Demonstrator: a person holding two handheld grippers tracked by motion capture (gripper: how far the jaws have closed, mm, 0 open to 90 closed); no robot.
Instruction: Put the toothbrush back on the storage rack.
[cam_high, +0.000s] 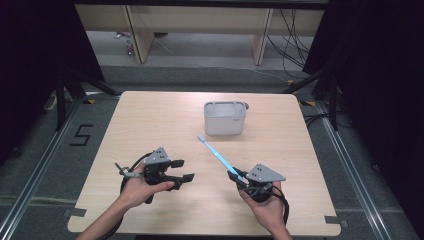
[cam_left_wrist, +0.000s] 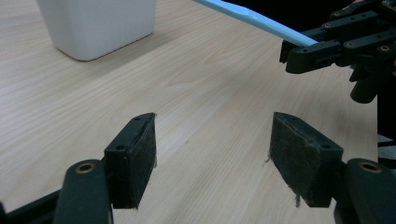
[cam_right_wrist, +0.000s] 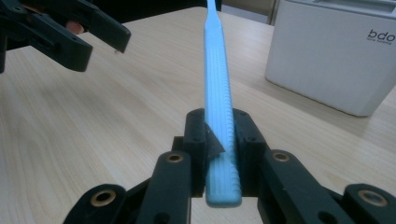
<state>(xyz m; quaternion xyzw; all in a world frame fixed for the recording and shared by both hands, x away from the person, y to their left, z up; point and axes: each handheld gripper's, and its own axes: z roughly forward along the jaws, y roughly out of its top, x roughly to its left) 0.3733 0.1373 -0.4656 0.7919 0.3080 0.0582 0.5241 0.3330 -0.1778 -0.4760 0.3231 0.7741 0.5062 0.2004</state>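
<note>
A light blue toothbrush (cam_high: 216, 152) points up and away from my right gripper (cam_high: 238, 178), which is shut on its handle (cam_right_wrist: 219, 126) near the end. In the right gripper view its head reaches toward the white square container (cam_right_wrist: 334, 53). My left gripper (cam_high: 183, 170) hovers low over the table at the front left, jaws wide apart with nothing between its pads (cam_left_wrist: 135, 156). In the left gripper view the toothbrush (cam_left_wrist: 254, 19) and the right gripper (cam_left_wrist: 310, 51) sit at the upper right, and the container (cam_left_wrist: 100, 23) at the upper left.
The white container (cam_high: 225, 118) stands at the back middle of the wooden table (cam_high: 150, 125). Bare tabletop lies between the two grippers. Black curtains flank the table, and rails run along the floor on both sides.
</note>
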